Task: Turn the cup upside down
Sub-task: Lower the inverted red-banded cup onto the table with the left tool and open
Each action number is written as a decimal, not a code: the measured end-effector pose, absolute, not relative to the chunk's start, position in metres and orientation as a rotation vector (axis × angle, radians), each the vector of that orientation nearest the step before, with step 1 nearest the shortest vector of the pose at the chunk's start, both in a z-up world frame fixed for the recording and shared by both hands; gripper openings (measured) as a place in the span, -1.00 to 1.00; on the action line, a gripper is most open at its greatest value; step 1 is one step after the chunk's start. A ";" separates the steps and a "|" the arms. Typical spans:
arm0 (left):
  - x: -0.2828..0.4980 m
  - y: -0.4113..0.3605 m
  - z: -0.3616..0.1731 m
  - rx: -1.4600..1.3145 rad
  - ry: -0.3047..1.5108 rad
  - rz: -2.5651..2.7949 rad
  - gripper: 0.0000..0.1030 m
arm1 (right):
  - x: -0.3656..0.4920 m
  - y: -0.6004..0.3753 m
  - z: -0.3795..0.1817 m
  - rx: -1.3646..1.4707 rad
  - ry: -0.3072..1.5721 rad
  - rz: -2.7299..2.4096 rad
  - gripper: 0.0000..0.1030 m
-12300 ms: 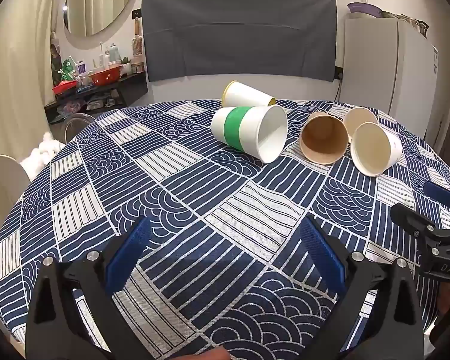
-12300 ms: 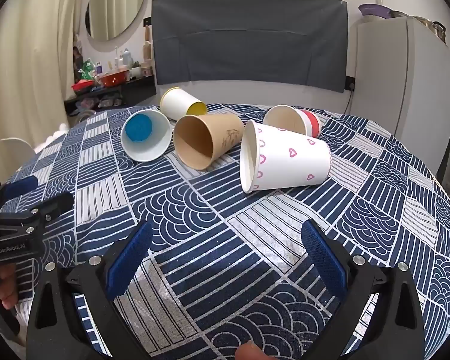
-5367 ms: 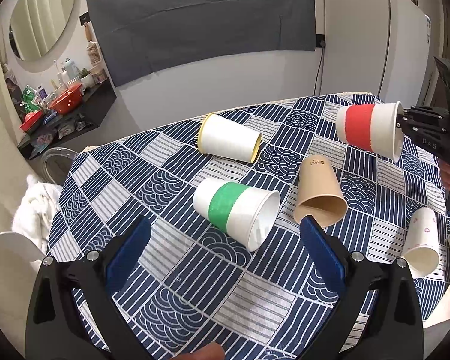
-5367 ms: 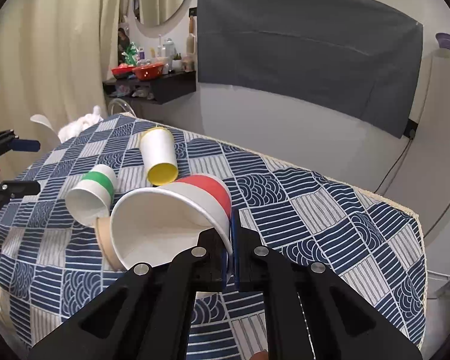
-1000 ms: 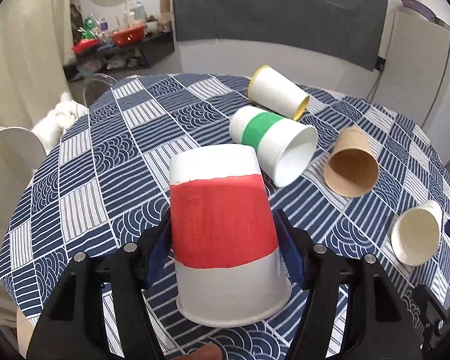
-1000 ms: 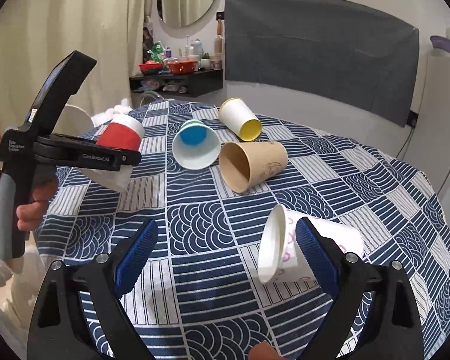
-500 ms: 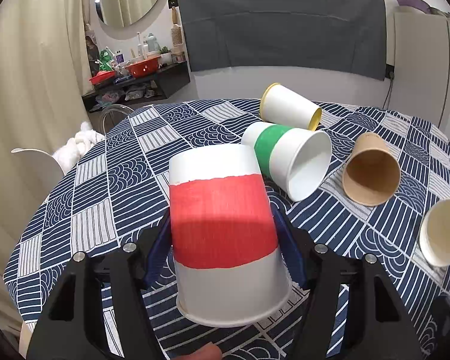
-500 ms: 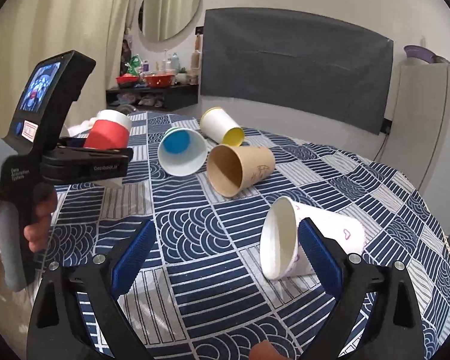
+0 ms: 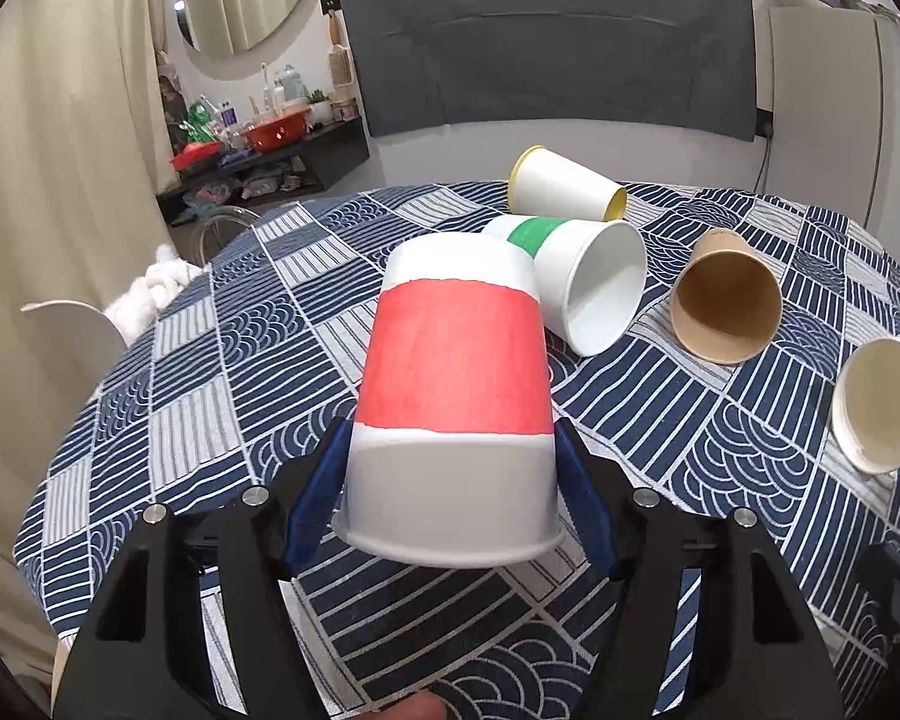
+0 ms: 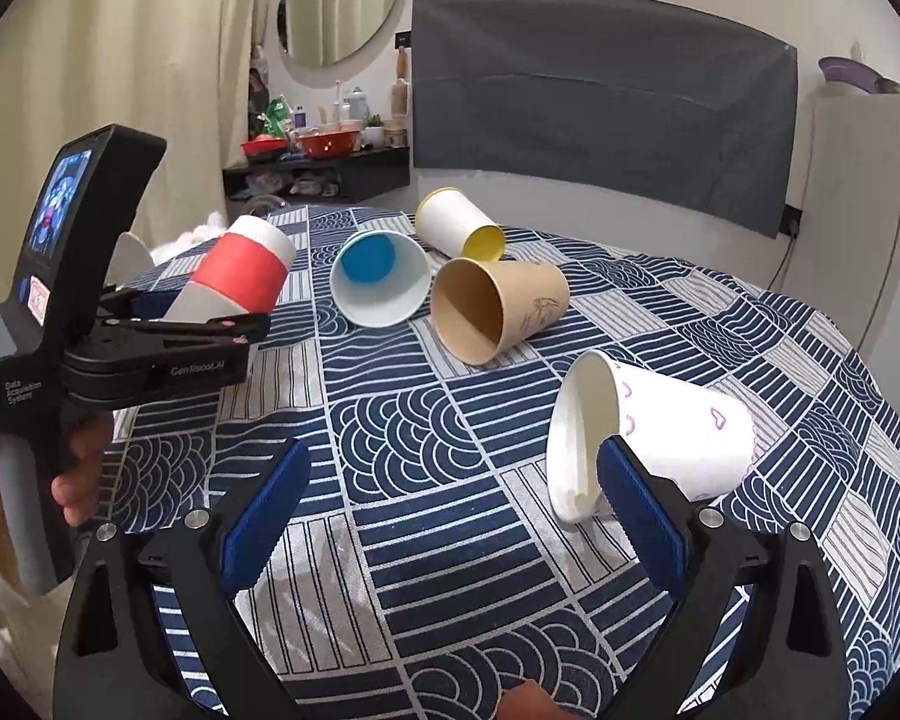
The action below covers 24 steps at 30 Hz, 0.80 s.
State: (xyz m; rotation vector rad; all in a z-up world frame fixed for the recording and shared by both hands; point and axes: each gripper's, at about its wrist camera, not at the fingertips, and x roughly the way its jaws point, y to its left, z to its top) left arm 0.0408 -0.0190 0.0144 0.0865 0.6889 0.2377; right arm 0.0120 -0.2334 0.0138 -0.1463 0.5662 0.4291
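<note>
My left gripper (image 9: 450,504) is shut on a white paper cup with a red band (image 9: 453,384), gripping it near the rim with the mouth facing down and the base up, just above the tablecloth. The same cup (image 10: 240,279) shows tilted in the right wrist view, held by the left gripper (image 10: 198,324) at the table's left side. My right gripper (image 10: 450,516) is open and empty, low over the cloth; its right finger sits just in front of a white cup with pink hearts (image 10: 648,438) lying on its side.
A green-banded cup (image 9: 576,282), a yellow-rimmed cup (image 9: 564,192) and a brown cup (image 9: 726,306) lie on their sides on the round table with a blue patterned cloth (image 9: 210,372). The table edge is close at the left. A shelf with clutter stands behind.
The left gripper has tipped up slightly with the red-banded cup, which sits a little lower toward the cloth. The right gripper has moved closer to the heart cup.
</note>
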 end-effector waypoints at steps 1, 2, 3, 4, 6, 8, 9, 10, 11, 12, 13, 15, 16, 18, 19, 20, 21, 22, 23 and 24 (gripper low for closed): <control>0.039 -0.021 0.013 0.103 0.687 0.237 0.31 | 0.012 -0.234 0.014 -0.142 0.570 0.431 0.79; 0.037 -0.023 0.012 0.117 0.689 0.236 0.31 | 0.012 -0.235 0.014 -0.137 0.572 0.432 0.79; 0.034 -0.024 0.010 0.120 0.691 0.233 0.31 | 0.011 -0.235 0.014 -0.135 0.575 0.432 0.79; 0.032 -0.024 0.009 0.114 0.693 0.231 0.31 | 0.011 -0.235 0.014 -0.134 0.577 0.433 0.79; 0.029 -0.023 0.007 0.101 0.706 0.217 0.31 | 0.011 -0.236 0.014 -0.133 0.577 0.434 0.79; 0.026 -0.024 0.004 0.100 0.706 0.214 0.31 | 0.010 -0.236 0.014 -0.133 0.578 0.435 0.79; 0.023 -0.025 0.002 0.105 0.701 0.214 0.31 | 0.010 -0.236 0.014 -0.131 0.578 0.437 0.79; 0.021 -0.025 0.002 0.108 0.695 0.214 0.31 | 0.010 -0.236 0.014 -0.129 0.578 0.439 0.79; 0.018 -0.025 0.001 0.105 0.688 0.215 0.31 | 0.010 -0.235 0.014 -0.129 0.579 0.438 0.79; 0.015 -0.025 0.001 0.103 0.684 0.216 0.31 | 0.009 -0.236 0.014 -0.129 0.578 0.439 0.79; 0.013 -0.024 0.000 0.099 0.685 0.212 0.31 | 0.009 -0.235 0.014 -0.130 0.578 0.440 0.79; 0.009 -0.023 -0.002 0.088 0.700 0.194 0.55 | 0.008 -0.235 0.013 -0.134 0.576 0.439 0.79; 0.007 -0.022 -0.001 0.081 0.698 0.188 0.60 | 0.007 -0.235 0.013 -0.137 0.575 0.439 0.79; 0.003 -0.021 0.000 0.071 0.687 0.183 0.66 | 0.006 -0.235 0.013 -0.136 0.571 0.441 0.79; 0.001 -0.020 0.000 0.066 0.684 0.178 0.70 | 0.005 -0.235 0.013 -0.133 0.570 0.442 0.79; -0.001 -0.019 0.001 0.062 0.684 0.170 0.77 | 0.005 -0.235 0.013 -0.131 0.570 0.443 0.79; -0.002 -0.019 0.001 0.057 0.684 0.159 0.78 | 0.005 -0.234 0.013 -0.131 0.570 0.443 0.79; -0.004 -0.018 0.001 0.050 0.682 0.149 0.78 | 0.004 -0.234 0.013 -0.133 0.570 0.442 0.79; -0.006 -0.016 0.002 0.044 0.679 0.140 0.78 | 0.003 -0.233 0.013 -0.135 0.568 0.441 0.79; -0.008 -0.016 0.002 0.039 0.675 0.131 0.82 | 0.002 -0.232 0.013 -0.139 0.563 0.438 0.79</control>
